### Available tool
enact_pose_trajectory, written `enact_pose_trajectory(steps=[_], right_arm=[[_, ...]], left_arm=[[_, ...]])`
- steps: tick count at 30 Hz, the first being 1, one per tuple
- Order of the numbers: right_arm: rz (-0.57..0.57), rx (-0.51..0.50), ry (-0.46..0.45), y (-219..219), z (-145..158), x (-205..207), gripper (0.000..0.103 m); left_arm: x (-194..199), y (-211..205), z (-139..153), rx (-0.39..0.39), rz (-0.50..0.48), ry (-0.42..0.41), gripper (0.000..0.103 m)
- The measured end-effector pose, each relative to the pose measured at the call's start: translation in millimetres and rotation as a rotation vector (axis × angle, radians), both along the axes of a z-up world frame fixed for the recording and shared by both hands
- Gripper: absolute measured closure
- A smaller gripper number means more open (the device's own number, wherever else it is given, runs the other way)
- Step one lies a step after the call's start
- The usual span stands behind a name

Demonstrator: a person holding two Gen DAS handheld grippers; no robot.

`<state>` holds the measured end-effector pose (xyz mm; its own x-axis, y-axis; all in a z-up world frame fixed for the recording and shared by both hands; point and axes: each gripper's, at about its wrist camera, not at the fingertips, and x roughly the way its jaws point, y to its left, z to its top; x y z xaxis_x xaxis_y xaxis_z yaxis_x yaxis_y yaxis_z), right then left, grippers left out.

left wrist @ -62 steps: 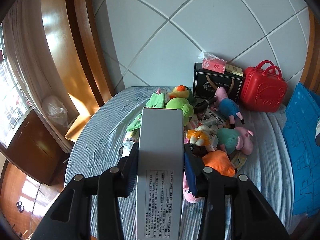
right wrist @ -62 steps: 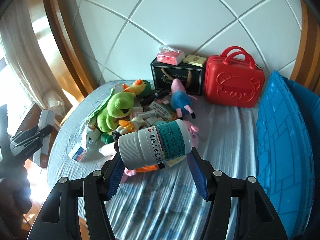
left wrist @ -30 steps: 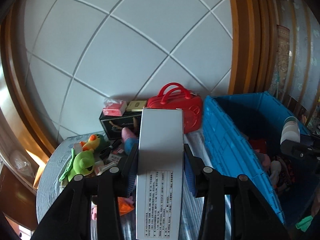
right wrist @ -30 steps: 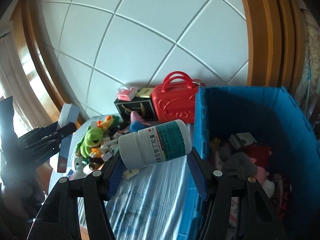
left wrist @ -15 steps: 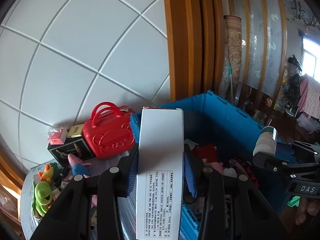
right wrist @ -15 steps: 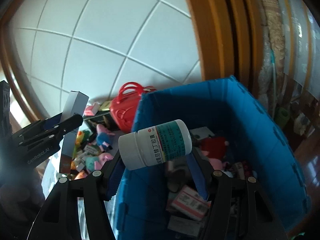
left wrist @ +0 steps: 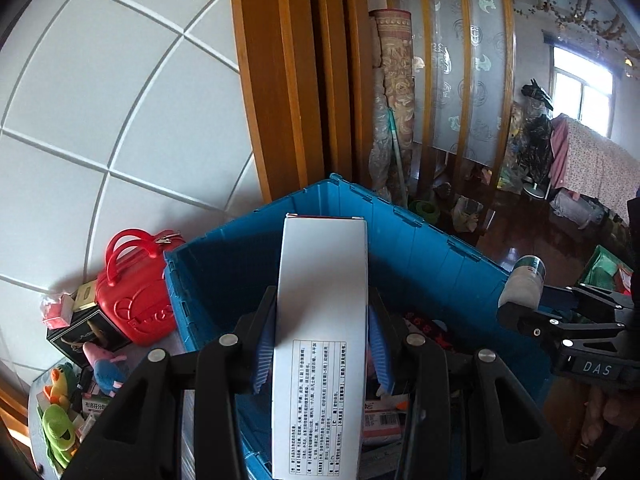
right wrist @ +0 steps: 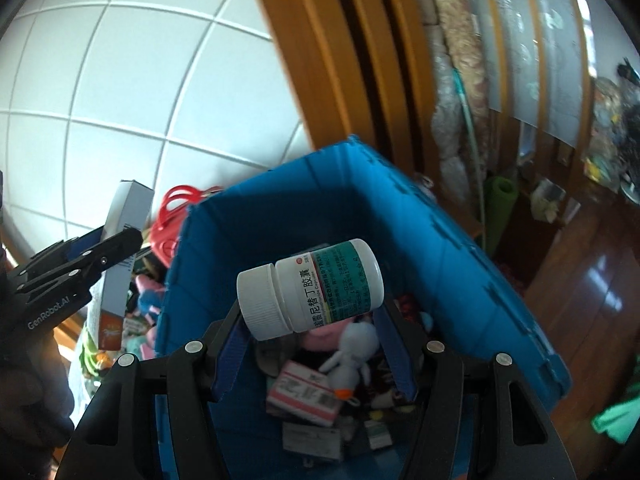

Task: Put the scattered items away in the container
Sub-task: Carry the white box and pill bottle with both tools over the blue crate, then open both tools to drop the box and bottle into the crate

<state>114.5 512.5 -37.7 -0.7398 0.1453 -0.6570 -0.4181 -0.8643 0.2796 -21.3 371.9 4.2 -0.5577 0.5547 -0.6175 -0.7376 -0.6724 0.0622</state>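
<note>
My left gripper [left wrist: 320, 344] is shut on a long white carton [left wrist: 324, 320] with small print, held over the open blue crate [left wrist: 432, 248]. My right gripper [right wrist: 312, 344] is shut on a white pill bottle [right wrist: 316, 288] with a green label, held on its side above the same blue crate [right wrist: 452, 248]. The crate holds boxes, a white plush figure [right wrist: 352, 348] and other toys. Each gripper shows in the other's view: the right one [left wrist: 524, 300] at the right, the left one [right wrist: 100, 240] at the left.
A red toy case [left wrist: 132, 300], a black gift box [left wrist: 80, 332] and plush toys [left wrist: 60, 416] lie on the bed left of the crate. A tiled wall and wooden door frame [left wrist: 288, 100] stand behind. Dark wooden floor [right wrist: 592, 280] lies to the right.
Both grippers have swung right from the bed's toy pile to above the blue crate, still holding the carton and the bottle. The crate's inside now shows under the right gripper.
</note>
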Motion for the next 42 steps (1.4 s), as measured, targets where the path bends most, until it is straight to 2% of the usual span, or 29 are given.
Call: enact_pose_trajectory(steps=[9, 14, 15, 16, 17, 18, 28, 42], right_arm=[[-0.072, -0.014, -0.013, 22.0, -6.6, 16.3, 0.042], [-0.074, -0.011, -0.022, 25.3, -7.4, 13.8, 0.041], [-0.074, -0.004, -0.026, 25.4, -7.3, 12.5, 0.033], [-0.080, 0.006, -0.030, 25.5, -6.9, 11.4, 0.015], [-0.086, 0.011, -0.022, 25.5, -6.1, 11.4, 0.008], [-0.091, 0.011, -0.008, 25.6, -4.9, 12.3, 0.004], [-0.063, 0.014, -0.001, 17.8, -2.8, -2.9, 0.004], [0.166, 0.019, 0.040, -61.1, 3.3, -52.4, 0.004]], left_arm=[[2.5, 19.1, -4.9, -0.014, -0.046, -0.017, 0.062], [-5.5, 17.6, -4.2, 0.023, -0.049, -0.058, 0.062], [-6.3, 17.4, -4.0, 0.023, -0.041, -0.049, 0.053], [-6.7, 16.3, -3.2, 0.027, -0.027, -0.037, 0.024], [-7.5, 12.9, -2.1, 0.042, -0.010, -0.027, 0.010], [-9.0, 7.9, -0.9, 0.063, 0.006, -0.023, 0.000], [-28.8, -37.0, -2.6, 0.066, 0.110, -0.034, 0.000], [-31.6, -139.8, -12.3, 0.061, 0.307, -0.045, 0.000]])
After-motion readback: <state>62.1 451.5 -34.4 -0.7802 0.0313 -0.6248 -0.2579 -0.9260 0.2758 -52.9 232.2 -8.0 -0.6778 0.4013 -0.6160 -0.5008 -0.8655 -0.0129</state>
